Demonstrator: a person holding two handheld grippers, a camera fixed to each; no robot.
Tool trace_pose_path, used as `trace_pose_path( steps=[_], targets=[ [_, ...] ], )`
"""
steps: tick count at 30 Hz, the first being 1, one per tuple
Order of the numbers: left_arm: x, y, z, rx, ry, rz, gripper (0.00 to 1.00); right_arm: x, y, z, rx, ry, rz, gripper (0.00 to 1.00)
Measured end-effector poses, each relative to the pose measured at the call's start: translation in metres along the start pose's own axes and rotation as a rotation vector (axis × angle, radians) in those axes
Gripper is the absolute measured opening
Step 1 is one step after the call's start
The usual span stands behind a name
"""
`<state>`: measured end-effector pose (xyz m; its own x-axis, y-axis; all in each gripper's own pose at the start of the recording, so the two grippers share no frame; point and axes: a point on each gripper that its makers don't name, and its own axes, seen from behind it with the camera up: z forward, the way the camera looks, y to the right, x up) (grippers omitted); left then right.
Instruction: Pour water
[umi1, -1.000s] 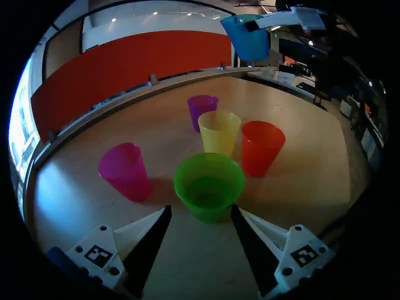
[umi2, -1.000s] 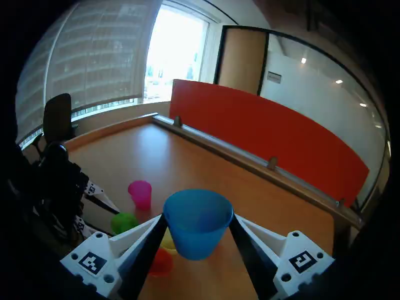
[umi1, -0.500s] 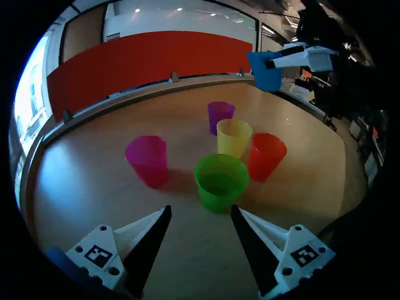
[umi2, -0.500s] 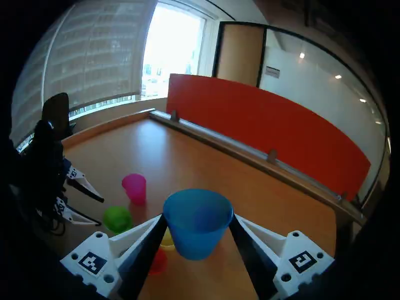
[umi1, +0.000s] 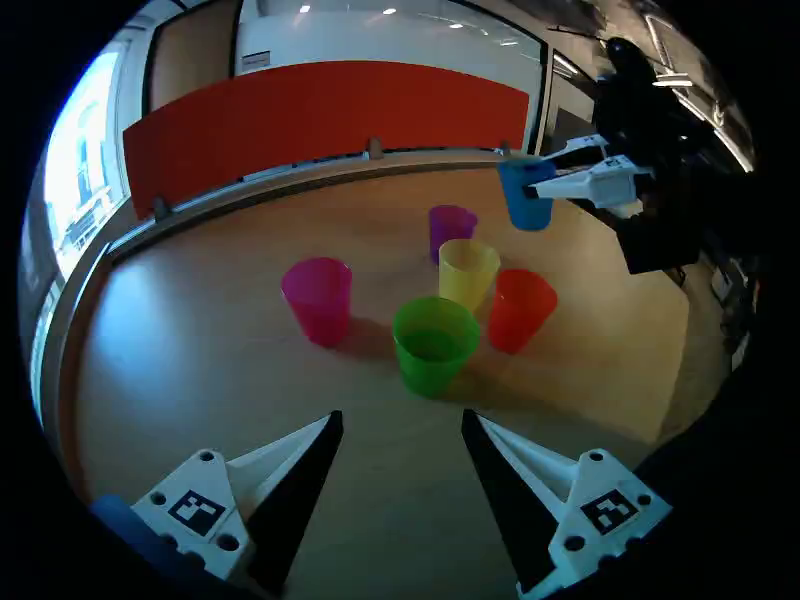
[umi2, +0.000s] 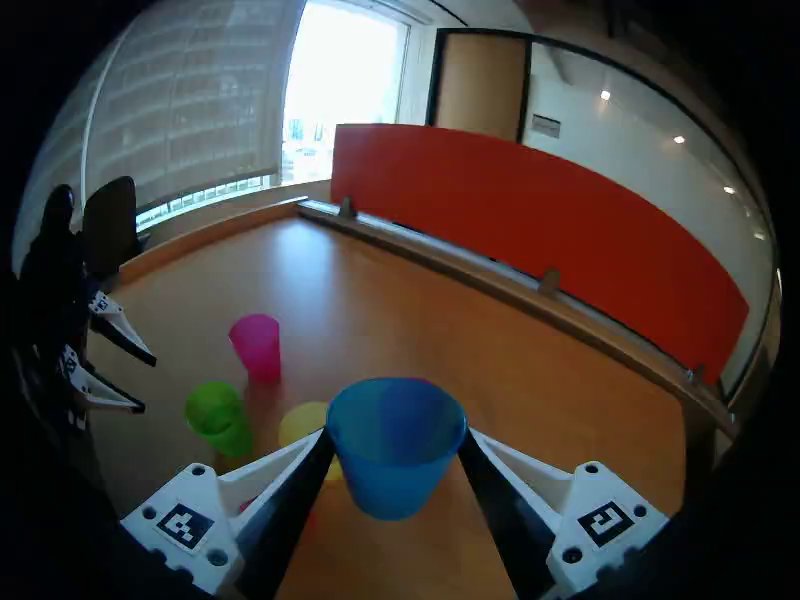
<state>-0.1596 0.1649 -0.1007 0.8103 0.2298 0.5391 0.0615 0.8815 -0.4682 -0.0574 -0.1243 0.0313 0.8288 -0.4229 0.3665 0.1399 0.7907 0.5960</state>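
Five table cups (umi1: 462, 275) had shrunk in the left gripper view as the left gripper (umi1: 400, 418), fingers apart and empty, backed off, while the right gripper (umi2: 395, 435), clamped on the upright blue cup (umi2: 395, 455), dropped toward them, so pouring looked next.

In the left gripper view we sit low, close to the green cup (umi1: 434, 345); the right gripper view faces us from higher up, sharing it.
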Motion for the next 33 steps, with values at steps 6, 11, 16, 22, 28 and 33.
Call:
trace_pose_path(
  steps=[6,11,16,22,28,33],
  targets=[
    [0.011,-0.004,-0.022,0.043,0.034,-0.097,0.88,-0.030,0.005,0.016,0.007,-0.045,0.002,0.91],
    [0.017,-0.009,-0.039,0.082,0.058,-0.161,0.88,-0.052,0.005,0.028,0.020,-0.078,0.013,0.91],
    [0.014,-0.012,-0.050,0.112,0.063,-0.196,0.87,-0.071,0.006,0.038,0.024,-0.107,0.019,0.91],
    [0.012,-0.011,-0.058,0.138,0.066,-0.217,0.87,-0.090,0.008,0.050,0.032,-0.142,0.026,0.91],
    [0.013,-0.011,-0.063,0.157,0.071,-0.223,0.87,-0.096,0.008,0.055,0.035,-0.144,0.026,0.91],
    [0.014,-0.010,-0.064,0.165,0.077,-0.223,0.88,-0.096,0.007,0.053,0.039,-0.141,0.018,0.91]
  ],
)
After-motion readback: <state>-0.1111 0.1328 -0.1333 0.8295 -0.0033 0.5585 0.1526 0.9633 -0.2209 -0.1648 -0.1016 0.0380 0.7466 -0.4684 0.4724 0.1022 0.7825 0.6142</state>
